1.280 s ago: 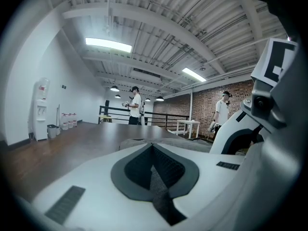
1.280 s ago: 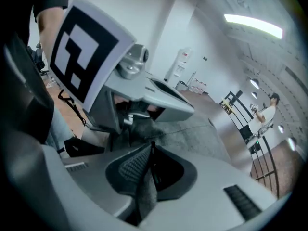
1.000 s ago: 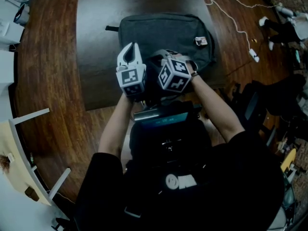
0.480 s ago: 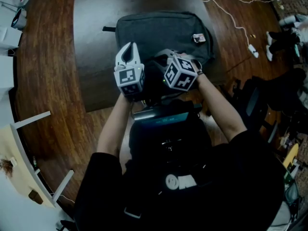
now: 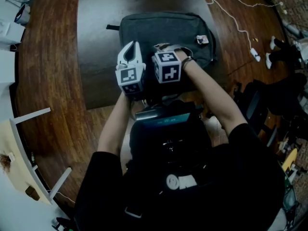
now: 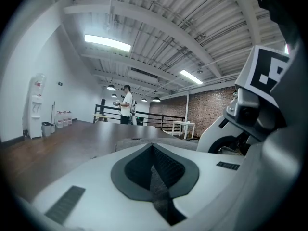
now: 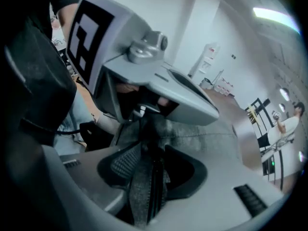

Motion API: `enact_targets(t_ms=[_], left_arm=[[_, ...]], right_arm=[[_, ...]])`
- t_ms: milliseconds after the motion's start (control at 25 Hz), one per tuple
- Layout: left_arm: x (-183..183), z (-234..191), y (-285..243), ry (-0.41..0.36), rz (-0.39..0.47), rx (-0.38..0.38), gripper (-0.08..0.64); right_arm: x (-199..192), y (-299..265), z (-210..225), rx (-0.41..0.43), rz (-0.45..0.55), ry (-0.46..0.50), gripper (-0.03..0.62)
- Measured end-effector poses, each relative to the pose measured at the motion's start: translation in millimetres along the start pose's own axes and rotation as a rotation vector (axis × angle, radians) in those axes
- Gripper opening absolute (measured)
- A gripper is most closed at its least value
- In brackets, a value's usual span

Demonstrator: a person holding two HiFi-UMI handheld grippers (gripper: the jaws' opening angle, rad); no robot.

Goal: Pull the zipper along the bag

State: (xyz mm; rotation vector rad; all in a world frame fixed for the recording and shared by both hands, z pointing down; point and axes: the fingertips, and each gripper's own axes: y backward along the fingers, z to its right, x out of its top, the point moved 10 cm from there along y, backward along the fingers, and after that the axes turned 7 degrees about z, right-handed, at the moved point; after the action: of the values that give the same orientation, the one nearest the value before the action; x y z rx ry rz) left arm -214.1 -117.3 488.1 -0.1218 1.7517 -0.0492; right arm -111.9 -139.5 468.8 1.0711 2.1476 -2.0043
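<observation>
step: zipper regrip | left gripper pressed together at backpack edge | right gripper just opened, spread around zipper track | next: likely pinch puller, draw along

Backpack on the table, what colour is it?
The backpack is plain dark grey. The head view shows it best.

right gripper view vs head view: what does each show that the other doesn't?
Right gripper view only: the zipper running between the jaws of the right hand-held gripper, which have just opened. Head view only: the whole bag outline, its tag and the white cable on the floor. Both: the bag's grey fabric and the left hand-held gripper.
</observation>
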Motion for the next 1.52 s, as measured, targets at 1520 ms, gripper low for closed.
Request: enact_targets(t_ms=[1520], left_arm=[[-0.4,5.8,-4.2,-0.079,-0.081,-0.044,0.002]], right_arm=[[-42.6,29.4,-1.4,-0.236,0.307,-0.504,0.051]])
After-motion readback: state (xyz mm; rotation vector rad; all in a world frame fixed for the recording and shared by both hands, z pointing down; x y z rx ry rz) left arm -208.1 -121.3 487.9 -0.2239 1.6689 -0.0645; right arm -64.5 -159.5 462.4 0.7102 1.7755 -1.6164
